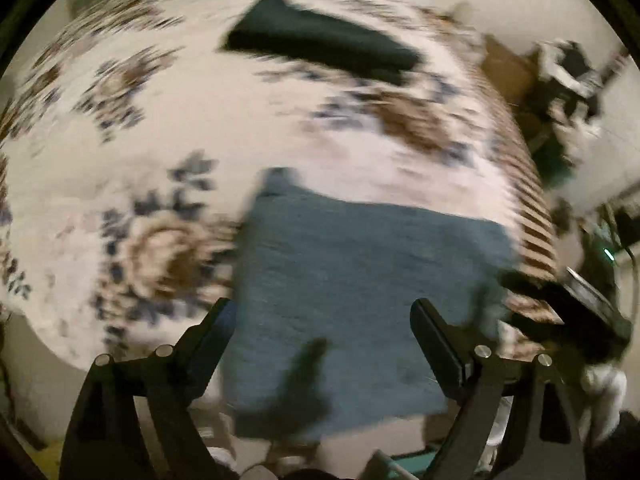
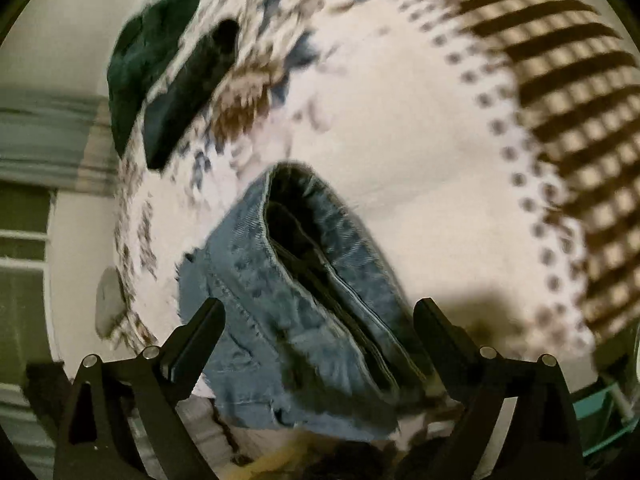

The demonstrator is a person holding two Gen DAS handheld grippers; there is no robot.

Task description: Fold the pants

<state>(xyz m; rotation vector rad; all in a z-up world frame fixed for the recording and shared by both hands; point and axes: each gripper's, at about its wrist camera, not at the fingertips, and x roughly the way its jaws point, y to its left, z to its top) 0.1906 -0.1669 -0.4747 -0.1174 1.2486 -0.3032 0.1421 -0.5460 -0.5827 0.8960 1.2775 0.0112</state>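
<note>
1. The pants (image 1: 360, 280) are blue denim, lying flat as a folded block on the patterned bedspread near its edge.
2. In the right wrist view the pants (image 2: 288, 304) show stacked folded layers, with a rounded fold at the far end and seams running lengthwise.

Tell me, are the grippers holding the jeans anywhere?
No. Both the left gripper and right gripper are open above the folded blue denim jeans, gripping nothing.
</note>
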